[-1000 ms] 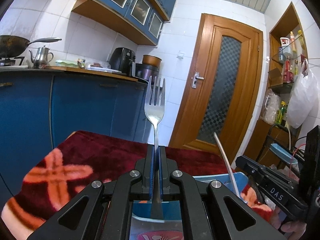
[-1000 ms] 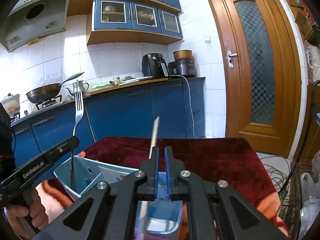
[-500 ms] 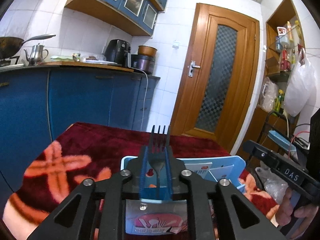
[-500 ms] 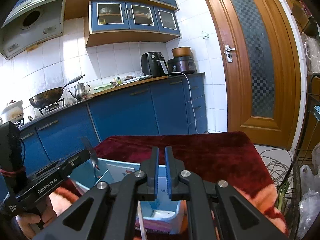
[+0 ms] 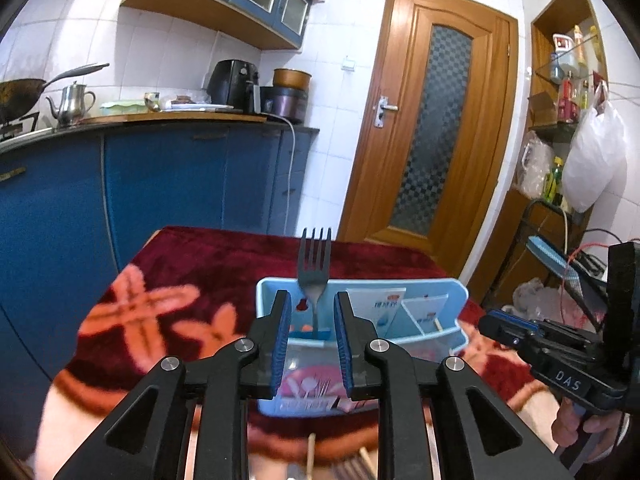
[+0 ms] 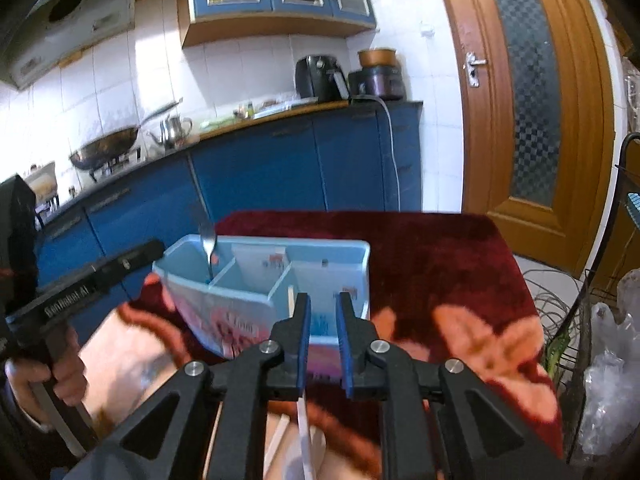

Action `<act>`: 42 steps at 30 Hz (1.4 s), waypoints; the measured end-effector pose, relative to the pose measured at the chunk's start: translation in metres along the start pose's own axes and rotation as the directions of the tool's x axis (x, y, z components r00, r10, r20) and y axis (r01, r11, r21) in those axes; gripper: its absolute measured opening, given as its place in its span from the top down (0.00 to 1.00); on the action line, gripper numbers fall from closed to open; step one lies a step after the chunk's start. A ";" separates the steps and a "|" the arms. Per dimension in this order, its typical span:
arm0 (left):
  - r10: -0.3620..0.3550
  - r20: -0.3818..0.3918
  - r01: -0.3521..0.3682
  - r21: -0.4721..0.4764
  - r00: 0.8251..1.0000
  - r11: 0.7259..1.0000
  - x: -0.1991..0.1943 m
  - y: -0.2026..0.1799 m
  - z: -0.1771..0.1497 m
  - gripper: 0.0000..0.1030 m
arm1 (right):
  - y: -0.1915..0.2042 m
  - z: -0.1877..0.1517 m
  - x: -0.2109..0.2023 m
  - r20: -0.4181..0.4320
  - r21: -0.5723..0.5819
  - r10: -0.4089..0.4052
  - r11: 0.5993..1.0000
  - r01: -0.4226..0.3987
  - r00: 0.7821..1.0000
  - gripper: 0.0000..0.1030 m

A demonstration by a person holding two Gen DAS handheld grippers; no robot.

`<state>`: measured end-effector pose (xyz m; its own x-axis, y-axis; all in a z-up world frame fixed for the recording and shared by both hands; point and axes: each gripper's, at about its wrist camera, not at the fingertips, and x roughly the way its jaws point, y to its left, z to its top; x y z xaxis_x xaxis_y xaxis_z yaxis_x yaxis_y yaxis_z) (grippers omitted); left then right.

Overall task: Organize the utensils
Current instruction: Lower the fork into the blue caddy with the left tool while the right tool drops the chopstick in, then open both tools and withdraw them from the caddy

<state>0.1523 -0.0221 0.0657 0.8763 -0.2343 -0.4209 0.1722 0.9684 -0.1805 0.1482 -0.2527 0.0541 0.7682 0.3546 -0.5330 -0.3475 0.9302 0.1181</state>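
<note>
A light blue divided utensil holder (image 5: 452, 296) stands on the red patterned cloth; it also shows in the right wrist view (image 6: 352, 256). A metal fork (image 5: 316, 264) stands tines up in its left compartment, seen as a leaning handle in the right wrist view (image 6: 208, 240). My left gripper (image 5: 311, 308) is open just in front of the fork, not touching it. My right gripper (image 6: 322, 312) is open over the holder's right compartment, where a pale stick (image 6: 291, 300) stands. The right gripper body (image 5: 560, 360) shows at the right of the left wrist view.
More utensils and sticks (image 5: 310, 452) lie on the cloth below my left gripper; a white handle (image 6: 306, 440) lies below my right gripper. Blue kitchen cabinets (image 5: 160, 184) and a wooden door (image 5: 432, 120) stand behind the table.
My left gripper lowered the fork into the left compartment, opened and drew back. My right gripper lowered the pale stick into the right compartment and opened.
</note>
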 end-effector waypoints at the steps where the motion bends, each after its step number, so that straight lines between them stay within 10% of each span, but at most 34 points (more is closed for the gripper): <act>1: 0.008 -0.008 -0.008 0.005 1.000 1.000 -0.003 0.001 -0.001 0.79 | 0.002 -0.003 0.000 -0.015 -0.009 -0.001 1.000 0.001 1.000 0.85; 29: 0.057 -0.201 -0.055 0.012 0.978 0.998 -0.011 0.033 -0.031 0.78 | 0.025 -0.021 0.029 -0.250 -0.080 -0.046 0.996 0.027 0.967 0.84; 42: -0.003 -0.205 -0.003 -0.027 0.979 1.000 -0.006 0.047 -0.037 0.78 | 0.012 -0.021 -0.006 -0.122 0.071 -0.121 0.989 0.131 0.985 0.93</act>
<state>0.1387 0.0214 0.0266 0.7652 -0.2493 -0.5936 0.1575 0.9664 -0.2029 0.1282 -0.2454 0.0409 0.7332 0.2248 -0.6417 -0.2052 0.9729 0.1064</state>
